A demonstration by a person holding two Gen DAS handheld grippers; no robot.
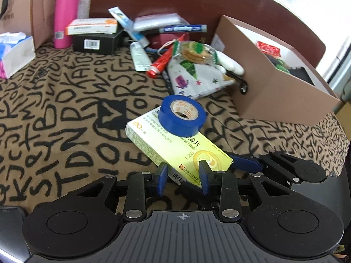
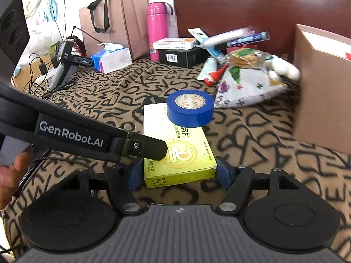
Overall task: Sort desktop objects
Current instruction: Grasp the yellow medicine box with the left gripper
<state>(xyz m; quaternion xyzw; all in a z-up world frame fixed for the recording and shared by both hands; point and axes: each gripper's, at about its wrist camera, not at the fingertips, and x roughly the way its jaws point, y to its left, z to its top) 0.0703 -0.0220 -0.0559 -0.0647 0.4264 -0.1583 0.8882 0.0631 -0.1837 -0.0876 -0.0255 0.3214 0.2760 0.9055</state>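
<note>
- Tablecloth (image 1: 65, 109) with black letters covers the whole desk.
- Cardboard box (image 1: 274, 83) stands at the far right, and its top is open.
- Yellow medicine box (image 2: 179, 153) lies flat in the near middle; the blue tape roll (image 2: 189, 109) sits on its far end.
- Right gripper (image 2: 178, 173) has its fingers on both sides of the box's near end, spread wide.
- Left gripper (image 1: 183, 177) is at the same box's near corner; I cannot tell if it clamps.
</note>
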